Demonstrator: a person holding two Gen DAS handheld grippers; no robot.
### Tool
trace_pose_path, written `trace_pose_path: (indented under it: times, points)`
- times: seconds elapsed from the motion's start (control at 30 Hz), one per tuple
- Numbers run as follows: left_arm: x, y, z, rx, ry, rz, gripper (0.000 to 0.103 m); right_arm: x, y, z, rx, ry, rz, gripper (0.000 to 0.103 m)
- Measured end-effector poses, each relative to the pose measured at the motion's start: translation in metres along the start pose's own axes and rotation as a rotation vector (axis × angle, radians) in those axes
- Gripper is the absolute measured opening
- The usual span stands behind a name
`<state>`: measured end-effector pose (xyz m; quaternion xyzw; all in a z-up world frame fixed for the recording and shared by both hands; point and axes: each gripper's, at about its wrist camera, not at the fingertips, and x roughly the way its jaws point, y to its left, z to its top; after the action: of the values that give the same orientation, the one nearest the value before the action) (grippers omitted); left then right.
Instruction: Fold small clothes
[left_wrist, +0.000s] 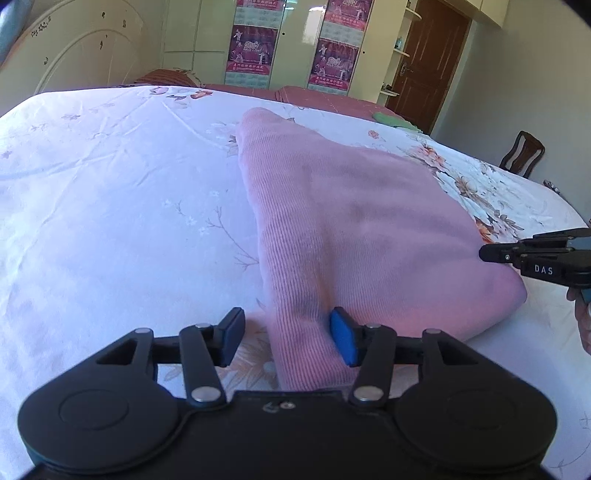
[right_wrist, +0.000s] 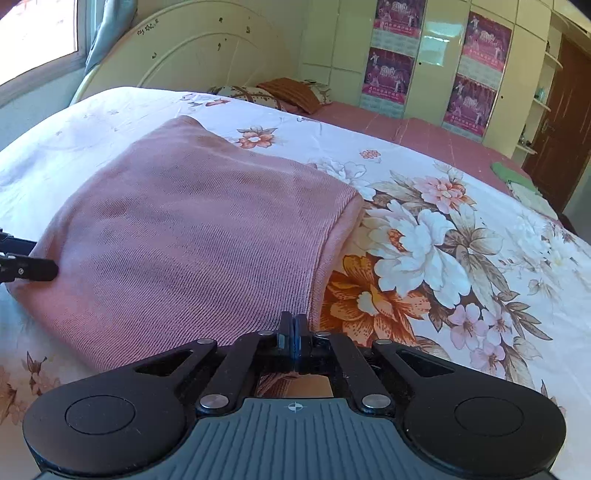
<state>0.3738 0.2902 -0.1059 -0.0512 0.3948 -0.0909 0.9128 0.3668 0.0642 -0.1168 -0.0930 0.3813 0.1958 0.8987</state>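
A pink ribbed knit garment (left_wrist: 354, 221) lies folded on the floral bed sheet (left_wrist: 110, 206). My left gripper (left_wrist: 291, 338) is open, its jaws on either side of a raised fold at the garment's near left edge. My right gripper (right_wrist: 294, 334) is shut on the garment's (right_wrist: 192, 229) near right edge, with pink cloth showing below the pads. The right gripper also shows in the left wrist view (left_wrist: 491, 254) at the garment's right corner. The left gripper's fingers (right_wrist: 40, 269) show at the left edge of the right wrist view, against the cloth.
The bed sheet (right_wrist: 461, 258) spreads wide around the garment. Pillows (right_wrist: 280, 92) and a cream headboard (right_wrist: 192, 48) stand at the far end. A green cloth (right_wrist: 509, 173) lies on the red mat beyond. A wardrobe with posters (left_wrist: 332, 55), a brown door (left_wrist: 424, 62) and a wooden chair (left_wrist: 521, 155) stand behind.
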Motion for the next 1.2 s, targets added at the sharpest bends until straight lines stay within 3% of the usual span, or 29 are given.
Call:
trace_pose_path:
  times: [0.27, 0.37, 0.4, 0.43, 0.47, 0.5, 0.8, 0.97, 1.2]
  points:
    - [-0.012, -0.013, -0.013, 0.001, 0.015, 0.085, 0.067, -0.017, 0.012, -0.010, -0.027, 0.028, -0.023, 0.000]
    - [-0.024, -0.024, -0.021, 0.033, -0.002, 0.170, 0.096, -0.034, 0.009, -0.019, 0.001, 0.028, -0.061, 0.000]
    - [-0.029, -0.028, -0.026, 0.046, -0.005, 0.195, 0.100, -0.040, 0.006, -0.023, 0.025, 0.026, -0.061, 0.011]
    - [-0.034, -0.032, -0.031, 0.057, 0.000, 0.198, 0.100, -0.047, 0.003, -0.030, 0.052, 0.023, -0.063, 0.031]
    - [-0.038, -0.035, -0.037, 0.062, 0.009, 0.192, 0.100, -0.057, 0.000, -0.038, 0.080, 0.006, -0.076, 0.083]
    - [-0.043, -0.039, -0.043, 0.062, 0.013, 0.189, 0.100, -0.071, -0.001, -0.047, 0.102, -0.039, -0.088, 0.101]
    - [-0.127, -0.099, -0.103, 0.080, -0.032, 0.183, 0.102, -0.174, 0.013, -0.110, 0.238, -0.091, -0.032, 0.101]
    - [-0.193, -0.140, -0.123, 0.166, -0.162, 0.232, 0.103, -0.243, 0.038, -0.132, 0.256, -0.135, -0.060, 0.103]
    - [-0.275, -0.172, -0.146, 0.134, -0.333, 0.231, 0.103, -0.327, 0.072, -0.161, 0.217, -0.232, -0.058, 0.103]
